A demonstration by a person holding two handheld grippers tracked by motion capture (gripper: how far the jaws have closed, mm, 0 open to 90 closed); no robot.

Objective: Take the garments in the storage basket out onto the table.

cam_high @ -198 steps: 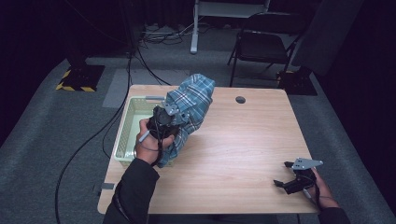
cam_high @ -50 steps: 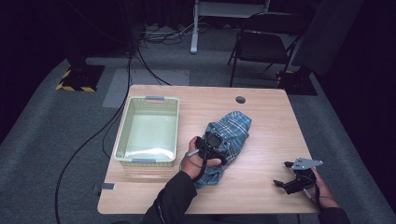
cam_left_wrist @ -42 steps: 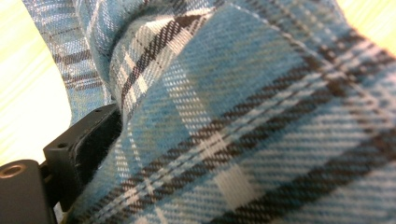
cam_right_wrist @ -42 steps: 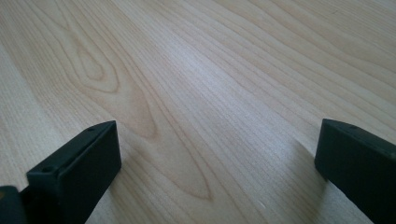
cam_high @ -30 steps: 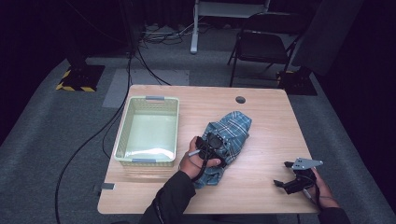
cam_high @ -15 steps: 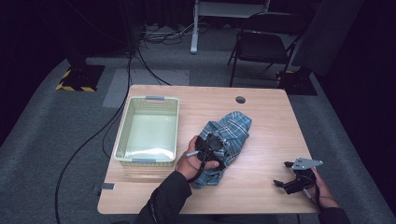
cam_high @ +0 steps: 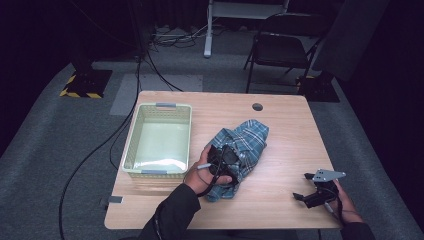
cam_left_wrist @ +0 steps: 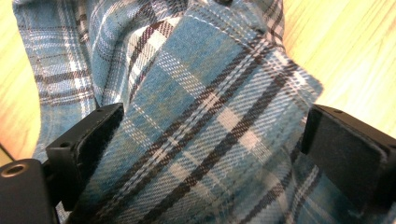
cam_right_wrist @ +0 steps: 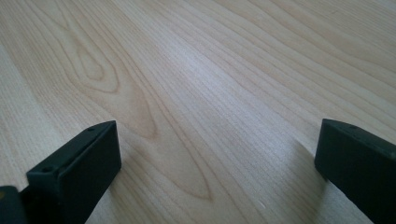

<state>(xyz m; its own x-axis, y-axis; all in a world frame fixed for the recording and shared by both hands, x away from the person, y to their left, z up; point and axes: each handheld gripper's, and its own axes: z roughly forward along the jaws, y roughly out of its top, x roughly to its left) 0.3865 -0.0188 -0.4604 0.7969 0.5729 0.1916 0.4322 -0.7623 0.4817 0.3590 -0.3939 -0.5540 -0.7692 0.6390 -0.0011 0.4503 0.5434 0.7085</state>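
The wooden table (cam_high: 285,125) carries a pale green basket (cam_high: 159,140) at its left side and, just beside it toward the middle, 1 bundled blue plaid shirt (cam_high: 245,145). The shirt lies wholly on the tabletop, apart from the basket, with its long axis running diagonally from the near-left, by the person's left hand, to the far-right, its narrower end pointing toward the small round hole (cam_high: 257,106) in the tabletop. The left gripper (cam_high: 220,161) sits over the shirt's near end; in the left gripper view its 2 jaws stand wide with plaid cloth (cam_left_wrist: 205,121) bulging between them, the pads not pressing it. The right gripper (cam_high: 314,190) rests near the table's right front corner, jaws apart over bare wood (cam_right_wrist: 210,93). Judged step: the shirt is set down and let go. The next move likely calls for lifting clear without snagging cloth, then a fresh hold to spread it.
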